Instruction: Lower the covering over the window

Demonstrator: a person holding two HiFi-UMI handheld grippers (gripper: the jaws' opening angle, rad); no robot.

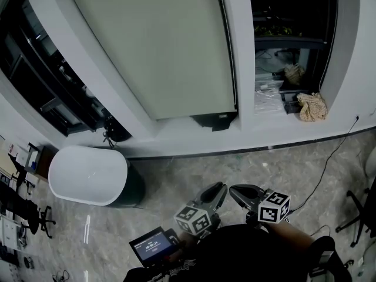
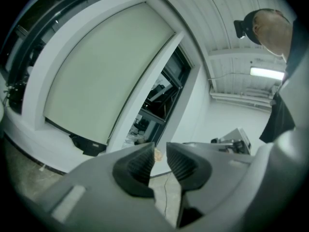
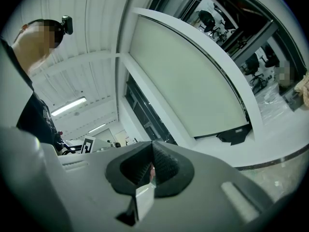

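Observation:
The pale roller blind [image 1: 158,46] hangs far down over the wide window, its bottom rail [image 1: 194,115] just above the sill. It also shows in the left gripper view as the blind [image 2: 101,66] and in the right gripper view as the blind [image 3: 193,81]. Both grippers are held low in front of me, well back from the window and pointing towards it. The left gripper [image 1: 218,190] [image 2: 161,151] has a narrow gap between its pads with nothing in it. The right gripper [image 1: 238,192] [image 3: 152,151] has its pads together and holds nothing.
A dark bracket-like object [image 1: 214,121] sits on the sill under the blind. A rumpled cloth [image 1: 311,106] and plastic wrapping lie in the right bay. A white oval tub [image 1: 88,175] stands left; a cable [image 1: 329,163] crosses the floor; an office chair [image 1: 361,216] stands right.

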